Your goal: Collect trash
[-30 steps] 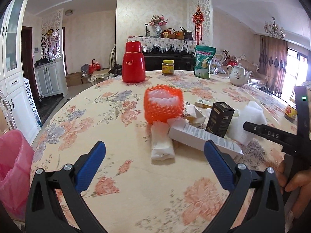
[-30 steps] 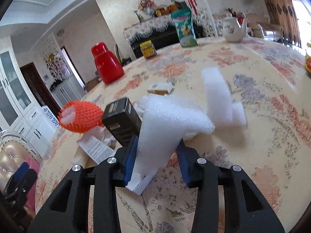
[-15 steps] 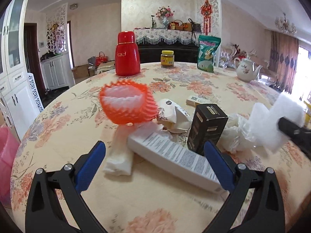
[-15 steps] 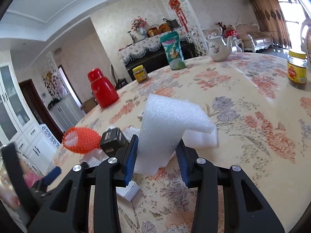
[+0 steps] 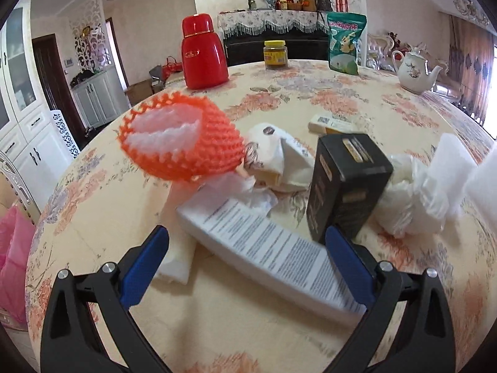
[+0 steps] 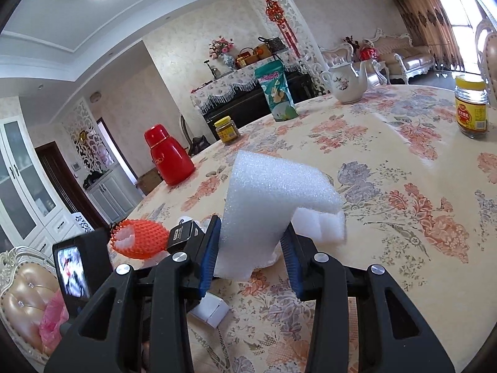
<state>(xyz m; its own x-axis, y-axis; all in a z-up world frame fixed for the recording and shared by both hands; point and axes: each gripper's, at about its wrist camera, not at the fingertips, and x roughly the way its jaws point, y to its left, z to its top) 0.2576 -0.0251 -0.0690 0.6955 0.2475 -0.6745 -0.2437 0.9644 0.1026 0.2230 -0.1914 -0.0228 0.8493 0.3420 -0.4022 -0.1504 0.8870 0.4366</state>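
A heap of trash lies on the floral table (image 5: 236, 335). In the left wrist view my left gripper (image 5: 248, 258) stands open, its blue pads either side of a long white printed box (image 5: 273, 248). Behind that box are an orange foam fruit net (image 5: 183, 143), a black carton (image 5: 344, 186), crumpled white wrappers (image 5: 279, 155) and a folded tissue (image 5: 177, 248). In the right wrist view my right gripper (image 6: 251, 248) is shut on a bent white foam sheet (image 6: 270, 199), lifted above the table (image 6: 403, 161). The foam sheet (image 5: 453, 168) also shows at the right edge of the left wrist view.
A red flask (image 5: 203, 52), a yellow-lidded jar (image 5: 275, 54), a green snack bag (image 5: 344, 42) and a white teapot (image 5: 414, 70) stand at the far rim. Another jar (image 6: 470, 108) stands at the right. A pink bag (image 5: 12, 255) hangs beside the table's left edge.
My left gripper has moved forward and lower into the heap, so the white box now lies between its pads. My right gripper has lifted the foam sheet off the table.
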